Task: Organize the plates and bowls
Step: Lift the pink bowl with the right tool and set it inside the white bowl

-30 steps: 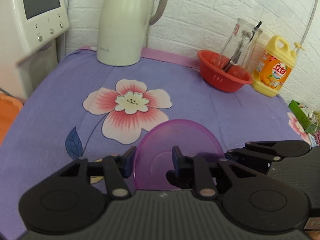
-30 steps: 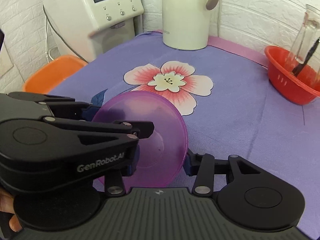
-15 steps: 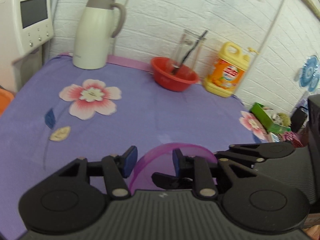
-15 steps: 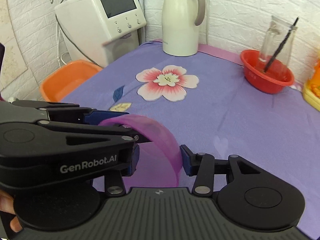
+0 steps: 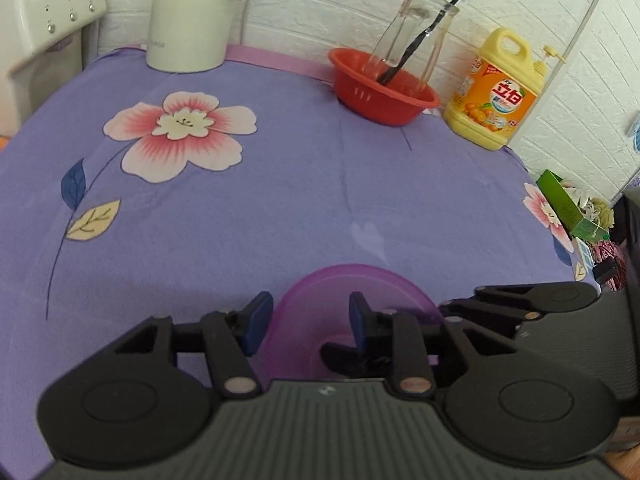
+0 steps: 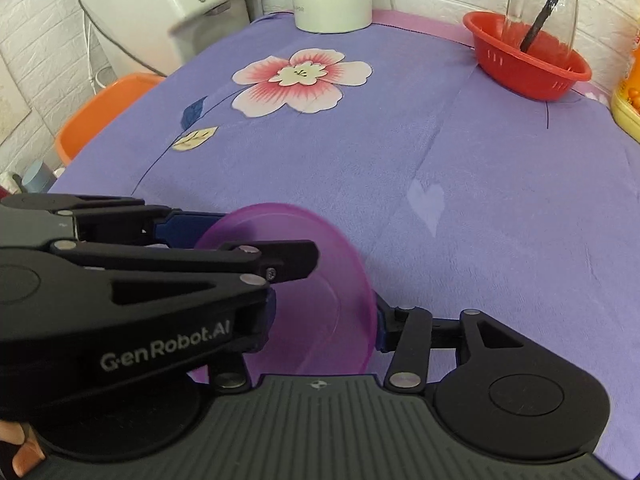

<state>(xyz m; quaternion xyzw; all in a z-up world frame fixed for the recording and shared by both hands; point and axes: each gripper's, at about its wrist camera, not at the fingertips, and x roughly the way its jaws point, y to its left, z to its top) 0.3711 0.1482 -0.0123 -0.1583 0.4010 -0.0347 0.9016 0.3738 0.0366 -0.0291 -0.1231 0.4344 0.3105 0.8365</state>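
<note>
Purple bowl (image 5: 320, 300) sits tilted on edge at bottom centre of both views, held between two tongs. Left tongs (image 5: 307, 318) clamped on its rim, one pad outside, one inside. Right tongs (image 6: 324, 314) span the bowl (image 6: 324, 280); left finger hidden behind the left tool, so cannot tell if gripping. Purple floral cloth covers the surface (image 5: 280, 184). Upper frame: red colander (image 5: 380, 92) with glass jar (image 5: 416, 36), yellow detergent bottle (image 5: 500, 92), white thermos jug (image 5: 192, 16).
</note>
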